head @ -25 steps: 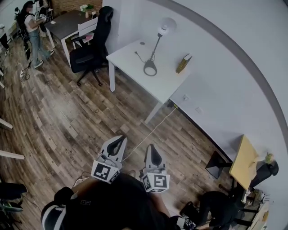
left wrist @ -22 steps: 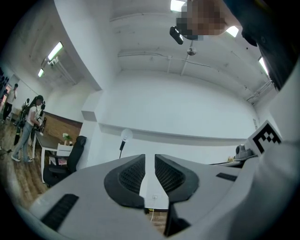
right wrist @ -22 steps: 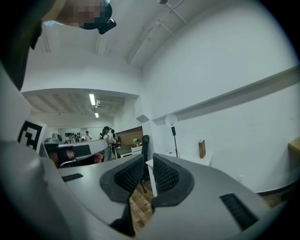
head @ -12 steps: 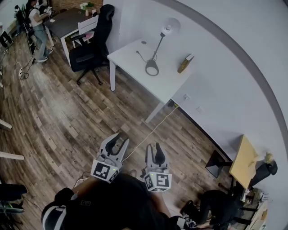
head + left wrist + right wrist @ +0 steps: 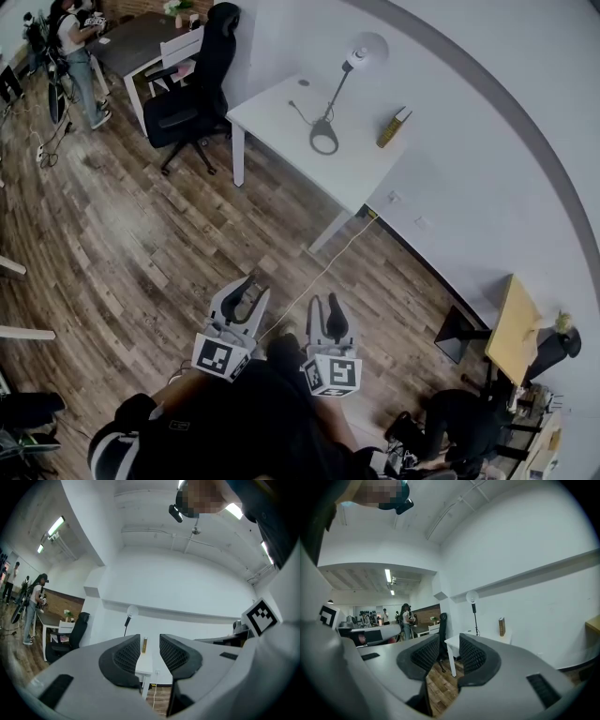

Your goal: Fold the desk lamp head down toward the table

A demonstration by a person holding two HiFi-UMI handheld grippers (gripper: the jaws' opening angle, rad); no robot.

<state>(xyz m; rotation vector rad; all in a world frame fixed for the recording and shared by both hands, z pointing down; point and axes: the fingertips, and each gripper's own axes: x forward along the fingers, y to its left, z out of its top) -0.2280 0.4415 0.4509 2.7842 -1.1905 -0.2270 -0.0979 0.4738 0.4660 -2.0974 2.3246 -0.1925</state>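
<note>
L gripper [image 5: 246,294], R gripper [image 5: 324,304]: jaws part-open, empty, well apart from desk lamp [image 5: 339,94] on table [image 5: 272,117].

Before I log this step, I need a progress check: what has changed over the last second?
The left tool and the right tool both went from shut to open, with nothing between their jaws. The desk lamp stays upright and untouched on the white table, and the book has not moved.
</note>
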